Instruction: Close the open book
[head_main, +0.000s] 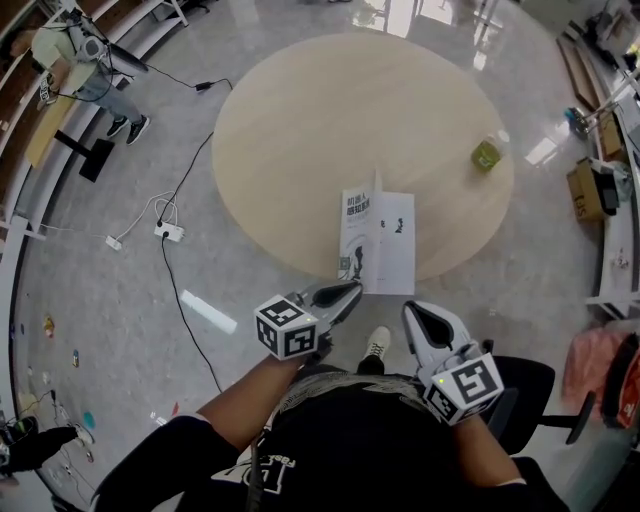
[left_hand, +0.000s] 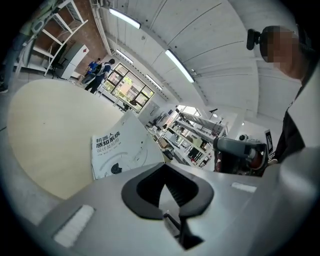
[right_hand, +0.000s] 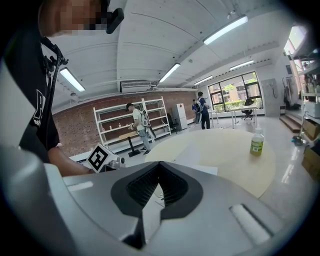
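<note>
The open book lies flat on the near edge of the round wooden table, with one white page standing up along its spine. Its left page with dark print shows in the left gripper view, and its white pages show in the right gripper view. My left gripper hovers just short of the table edge, below the book's near left corner, jaws shut and empty. My right gripper hangs off the table below the book's right corner, also shut with nothing in it.
A small green bottle stands at the table's right side and also appears in the right gripper view. On the floor lie a power strip with cables and a cardboard box. A black chair is at my right. A person stands far left.
</note>
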